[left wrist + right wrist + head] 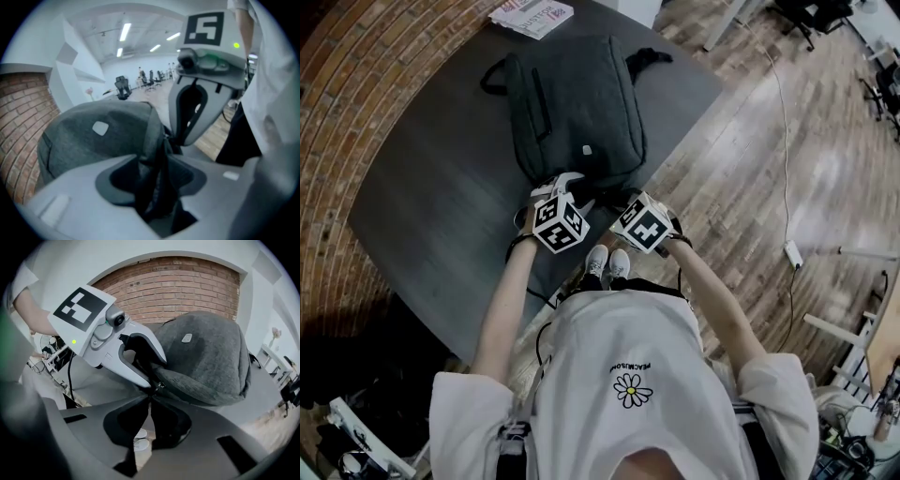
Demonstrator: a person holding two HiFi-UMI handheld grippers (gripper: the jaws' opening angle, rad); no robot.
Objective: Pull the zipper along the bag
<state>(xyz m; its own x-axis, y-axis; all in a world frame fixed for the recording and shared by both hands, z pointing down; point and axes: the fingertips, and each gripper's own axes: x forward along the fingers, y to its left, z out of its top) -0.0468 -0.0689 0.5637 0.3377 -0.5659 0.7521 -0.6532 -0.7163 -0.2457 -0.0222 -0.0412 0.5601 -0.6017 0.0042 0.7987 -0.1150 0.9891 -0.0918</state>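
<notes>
A dark grey backpack [577, 103] lies on the dark table [422, 197], with both grippers at its near end. In the left gripper view, my left gripper [153, 157] is shut on a fold of the bag's fabric [93, 140]. It sits at the bag's near left corner [570, 184]. In the right gripper view, my right gripper [151, 396] has its tips closed together on the small metal zipper pull [160, 385] at the bag's [211, 357] edge. The left gripper's white fingers [136, 371] are right beside it. In the head view, the right gripper [617, 199] nearly touches the left one.
A folded newspaper [532, 14] lies at the table's far end, beyond the bag. A brick wall [337, 112] runs along the left. Wooden floor [750, 169] lies to the right, with a cable and plug block [792, 251] on it. The person stands at the table's near edge.
</notes>
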